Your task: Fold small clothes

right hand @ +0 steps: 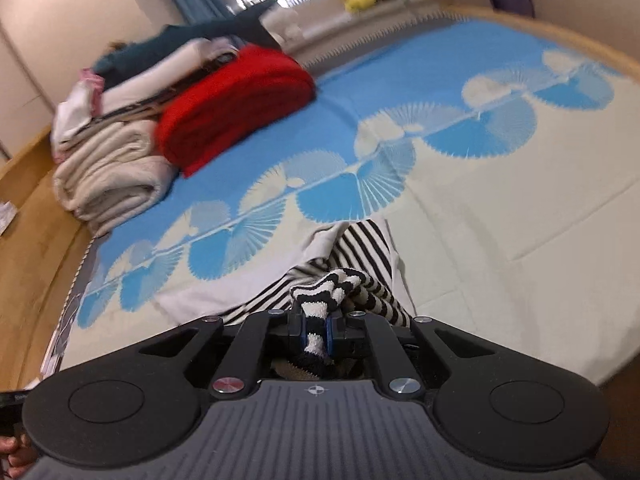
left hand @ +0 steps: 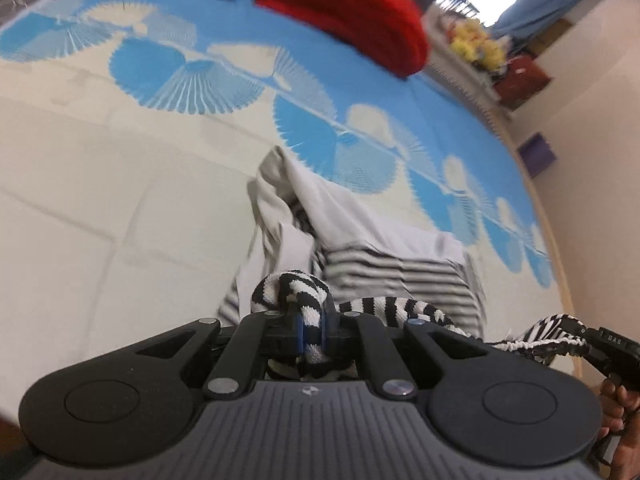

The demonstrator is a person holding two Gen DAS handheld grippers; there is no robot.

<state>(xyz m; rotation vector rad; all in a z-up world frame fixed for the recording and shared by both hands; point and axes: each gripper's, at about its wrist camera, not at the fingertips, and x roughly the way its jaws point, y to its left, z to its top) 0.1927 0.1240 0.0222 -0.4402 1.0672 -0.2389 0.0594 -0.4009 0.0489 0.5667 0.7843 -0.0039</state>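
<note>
Striped garment [right hand: 360, 256] — red blanket [right hand: 236, 108], folded stack [right hand: 116, 176] beyond

A bed [right hand: 500, 184] is covered by a blue-and-cream fan-patterned spread; at ten o'clock, a red blanket [right hand: 236, 108] and folded cream blankets [right hand: 108, 176] are stacked.

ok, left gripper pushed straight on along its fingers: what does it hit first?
Probably the striped garment it already pinches, which drapes ahead of the left gripper; beyond that, the bedspread. Depth is unclear.
</note>
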